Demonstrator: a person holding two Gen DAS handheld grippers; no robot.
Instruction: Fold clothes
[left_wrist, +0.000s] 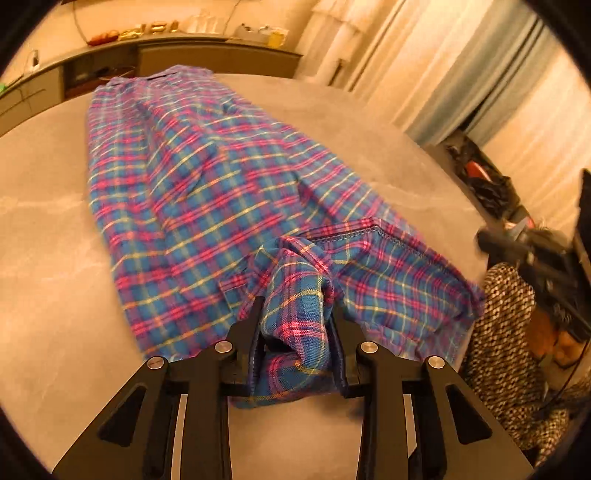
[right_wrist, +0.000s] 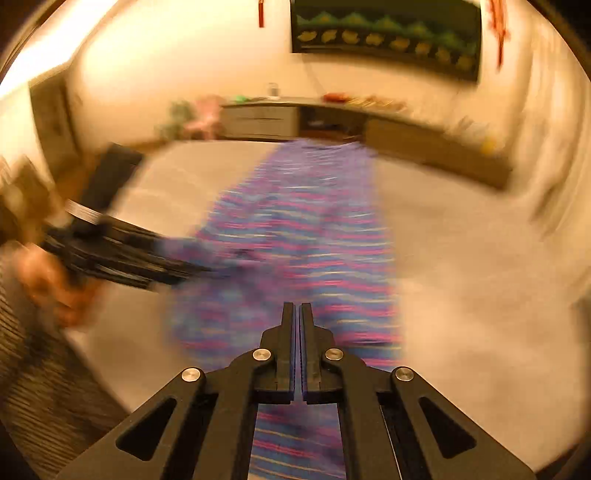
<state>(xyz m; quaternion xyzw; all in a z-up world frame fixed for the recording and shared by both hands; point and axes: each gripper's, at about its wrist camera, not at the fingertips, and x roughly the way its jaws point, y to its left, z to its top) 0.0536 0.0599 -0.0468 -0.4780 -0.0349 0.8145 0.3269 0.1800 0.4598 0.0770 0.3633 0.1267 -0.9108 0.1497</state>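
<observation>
Two tongs low over table (left_wrist: 48, 229): left tongs (left_wrist: 295, 310) clamping plaid shirt (left_wrist: 207, 177), right tongs (right_wrist: 297, 308) closed, empty.

A grey table (left_wrist: 44, 236) fills the foreground; behind it a low cabinet (left_wrist: 218, 55) carries small blurred items, curtains (left_wrist: 476, 70) hang alongside, and a dark picture (right_wrist: 386, 35) hangs on the wall

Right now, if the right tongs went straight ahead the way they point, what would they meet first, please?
Probably the plaid shirt, which stretches along the table ahead of the shut right tongs. The blur leaves their height above it unclear.
</observation>
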